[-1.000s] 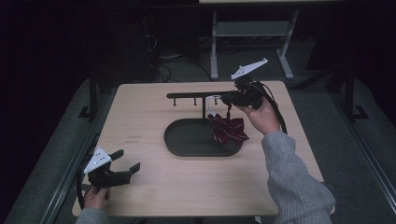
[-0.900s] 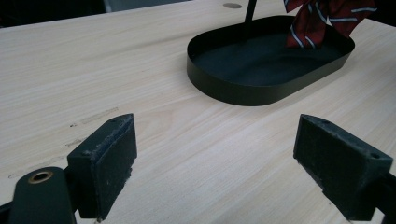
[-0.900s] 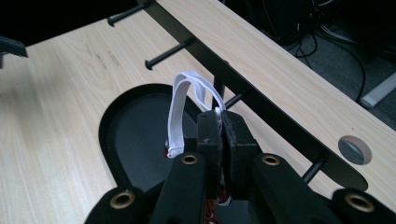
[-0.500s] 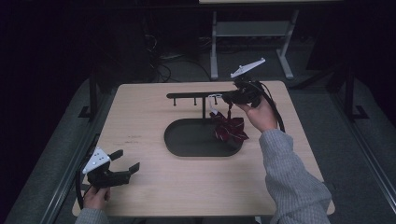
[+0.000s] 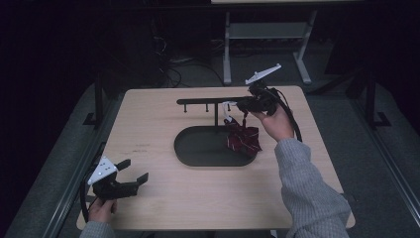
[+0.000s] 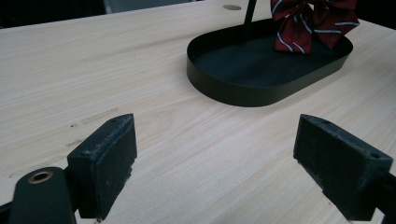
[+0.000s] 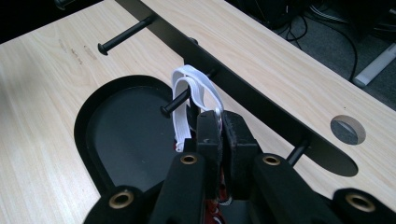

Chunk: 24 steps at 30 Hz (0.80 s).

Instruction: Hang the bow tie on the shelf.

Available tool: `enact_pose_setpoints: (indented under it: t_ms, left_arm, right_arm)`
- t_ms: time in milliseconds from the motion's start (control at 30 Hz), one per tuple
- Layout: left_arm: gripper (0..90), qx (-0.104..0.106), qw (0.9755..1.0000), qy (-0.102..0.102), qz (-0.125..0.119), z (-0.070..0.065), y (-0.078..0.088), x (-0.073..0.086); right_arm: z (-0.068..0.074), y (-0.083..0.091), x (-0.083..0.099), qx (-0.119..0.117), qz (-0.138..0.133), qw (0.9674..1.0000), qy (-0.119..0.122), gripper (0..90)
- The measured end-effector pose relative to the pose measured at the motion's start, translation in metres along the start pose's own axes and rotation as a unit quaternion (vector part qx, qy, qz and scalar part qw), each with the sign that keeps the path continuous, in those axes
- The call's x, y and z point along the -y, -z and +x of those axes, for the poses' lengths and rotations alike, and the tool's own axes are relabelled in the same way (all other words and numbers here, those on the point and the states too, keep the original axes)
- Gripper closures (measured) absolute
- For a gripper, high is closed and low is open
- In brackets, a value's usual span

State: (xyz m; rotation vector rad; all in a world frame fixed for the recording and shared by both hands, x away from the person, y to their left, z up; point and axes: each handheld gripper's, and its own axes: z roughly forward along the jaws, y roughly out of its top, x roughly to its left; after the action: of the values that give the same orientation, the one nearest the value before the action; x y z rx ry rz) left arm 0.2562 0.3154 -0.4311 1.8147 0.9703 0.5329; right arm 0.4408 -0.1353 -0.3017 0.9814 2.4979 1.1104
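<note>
High view: right gripper (image 5: pixel 236 107) beside the rack bar (image 5: pixel 208 101), clamped on the white strap (image 5: pixel 227 110); striped bow (image 5: pixel 243 140) hangs below it over the tray (image 5: pixel 198 153).
Left gripper view: left gripper (image 6: pixel 215 168) jaws apart, bow far ahead.
Right gripper view: strap looped over a peg (image 7: pixel 175 103), pinched just behind it.

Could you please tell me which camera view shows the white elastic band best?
The right gripper view: the white elastic band loops over a peg, pinched by the right tongs. The high view shows a small white speck.
</note>
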Motion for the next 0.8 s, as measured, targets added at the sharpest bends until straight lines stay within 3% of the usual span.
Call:
enact_pose_setpoints:
  t_ms: [667, 800]
  left_arm:
    - [12.8, -0.002, 1.0000, 0.001, 0.000, 0.0009, 0.0011, -0.0003]
    - [12.9, -0.003, 1.0000, 0.000, 0.000, 0.0007, 0.0010, -0.0005]
  right_arm:
    - [-0.0007, 0.0039, 0.0024, -0.004, -0.002, 1.0000, -0.004, 80.9]
    - [0.0001, 0.0043, 0.0040, -0.016, -0.003, 0.9999, -0.004, 79.4]
